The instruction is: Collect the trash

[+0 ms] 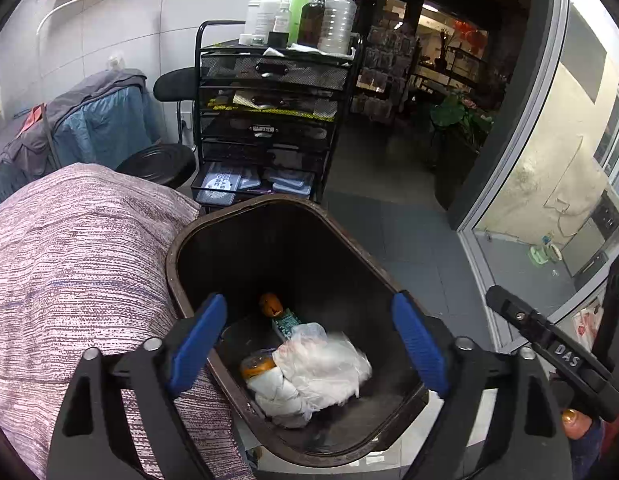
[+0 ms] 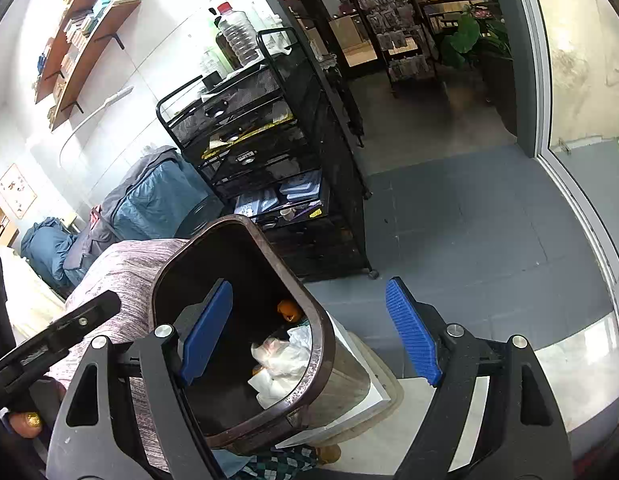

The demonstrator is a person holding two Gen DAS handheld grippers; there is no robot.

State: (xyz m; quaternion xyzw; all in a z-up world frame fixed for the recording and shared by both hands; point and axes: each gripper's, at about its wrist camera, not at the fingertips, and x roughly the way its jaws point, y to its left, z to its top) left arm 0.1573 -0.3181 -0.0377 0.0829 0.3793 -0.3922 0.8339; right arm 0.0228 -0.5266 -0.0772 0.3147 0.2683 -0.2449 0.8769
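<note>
Left tool (image 1: 309,344) and right tool (image 2: 309,332) both gape empty above the dark brown plastic bin (image 1: 245,220); crumpled clear plastic wrap (image 1: 325,364) lies inside. Withdraw straight up, clear of the rim.

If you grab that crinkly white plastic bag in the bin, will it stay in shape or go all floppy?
The plastic bag would probably flop and crumple, since it already lies bunched in loose folds. It looks thin and see-through, so likely very light. Its shiny film might slip between pads, so a pinch on a thick fold seems safer.
</note>
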